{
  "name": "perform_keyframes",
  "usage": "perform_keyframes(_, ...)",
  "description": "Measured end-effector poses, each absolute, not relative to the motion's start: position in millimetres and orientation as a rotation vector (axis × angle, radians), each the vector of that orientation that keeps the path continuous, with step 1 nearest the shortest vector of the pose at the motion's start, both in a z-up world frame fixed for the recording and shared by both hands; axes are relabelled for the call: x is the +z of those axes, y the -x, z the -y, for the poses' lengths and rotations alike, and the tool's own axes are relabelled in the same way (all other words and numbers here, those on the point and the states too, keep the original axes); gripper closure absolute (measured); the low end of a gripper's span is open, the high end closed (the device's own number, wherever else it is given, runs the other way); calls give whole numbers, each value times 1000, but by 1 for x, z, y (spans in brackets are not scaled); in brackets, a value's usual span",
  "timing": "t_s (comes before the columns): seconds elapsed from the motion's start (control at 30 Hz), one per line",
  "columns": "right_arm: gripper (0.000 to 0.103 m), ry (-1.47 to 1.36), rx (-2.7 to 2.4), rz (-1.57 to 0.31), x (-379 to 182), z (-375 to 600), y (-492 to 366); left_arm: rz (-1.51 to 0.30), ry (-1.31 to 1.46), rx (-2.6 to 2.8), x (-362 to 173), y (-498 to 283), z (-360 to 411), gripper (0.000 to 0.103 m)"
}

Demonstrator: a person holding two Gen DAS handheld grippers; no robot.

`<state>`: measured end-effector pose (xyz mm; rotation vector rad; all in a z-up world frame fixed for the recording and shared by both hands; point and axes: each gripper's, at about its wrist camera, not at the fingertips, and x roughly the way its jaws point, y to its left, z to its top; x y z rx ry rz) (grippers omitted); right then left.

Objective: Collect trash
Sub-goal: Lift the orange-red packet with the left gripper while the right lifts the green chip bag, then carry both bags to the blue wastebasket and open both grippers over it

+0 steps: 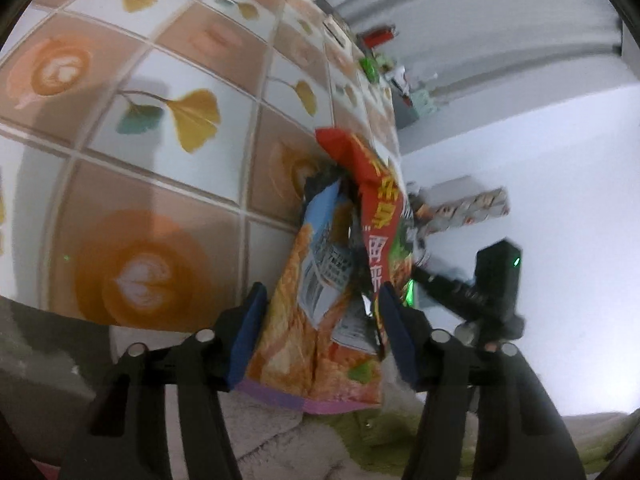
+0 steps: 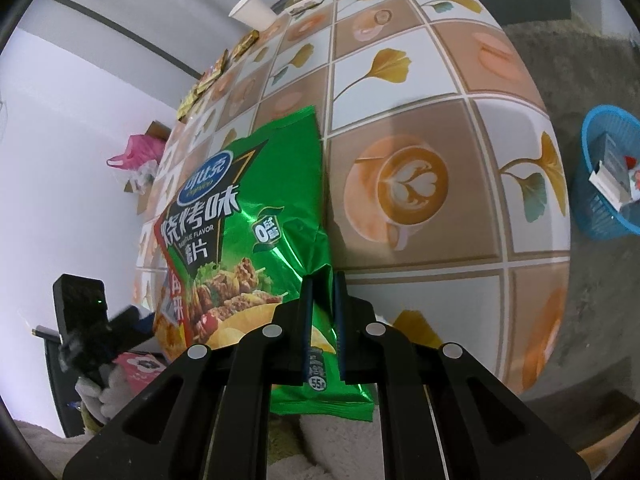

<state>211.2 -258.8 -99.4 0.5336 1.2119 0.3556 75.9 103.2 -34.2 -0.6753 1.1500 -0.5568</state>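
Lower centre, right wrist view: your right gripper (image 2: pixel 323 320) pinches the green chip bag (image 2: pixel 256 216) | left gripper (image 1: pixel 320 340) half-wide around orange bag (image 1: pixel 316 320) | wrappers (image 2: pixel 212 72) remain on tabletop (image 2: pixel 500 92) | blue basket (image 2: pixel 608 184) waits right.

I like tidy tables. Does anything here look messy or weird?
Yes. The green chip bag pinched in the right gripper hangs crumpled off the table edge. More wrappers lie scattered along the far edge beside a paper cup.
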Motion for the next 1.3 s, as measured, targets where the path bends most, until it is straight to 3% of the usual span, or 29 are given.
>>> perform_keyframes(0.1,95,-582,374,-1217,-102,265,-208,-1178,648,-573,-37,-76,-88,60)
perform_keyframes(0.23,91,-678,414,-1228,-107,274,-205,-1195,622,-570,-41,-77,-82,83)
perform_keyframes(0.37,70,-757,481,-1225,-110,281,-199,-1185,626,-556,-40,-78,-87,95)
perform_keyframes(0.47,61,-776,524,-1212,-109,282,-195,-1179,614,-542,-38,-81,-86,95)
perform_keyframes(0.63,61,-713,545,-1207,-102,270,-192,-1158,551,-526,-35,-80,-72,98)
perform_keyframes(0.7,66,-672,527,-1206,-98,267,-189,-1150,543,-521,-34,-80,-70,101)
perform_keyframes(0.77,81,-628,505,-1215,-95,259,-188,-1129,535,-516,-29,-79,-70,102)
perform_keyframes(0.87,92,-604,472,-1212,-90,262,-180,-1102,530,-519,-23,-76,-72,103)
perform_keyframes(1.3,101,-738,322,-853,-25,355,-114,-1016,436,-709,26,-98,-8,103)
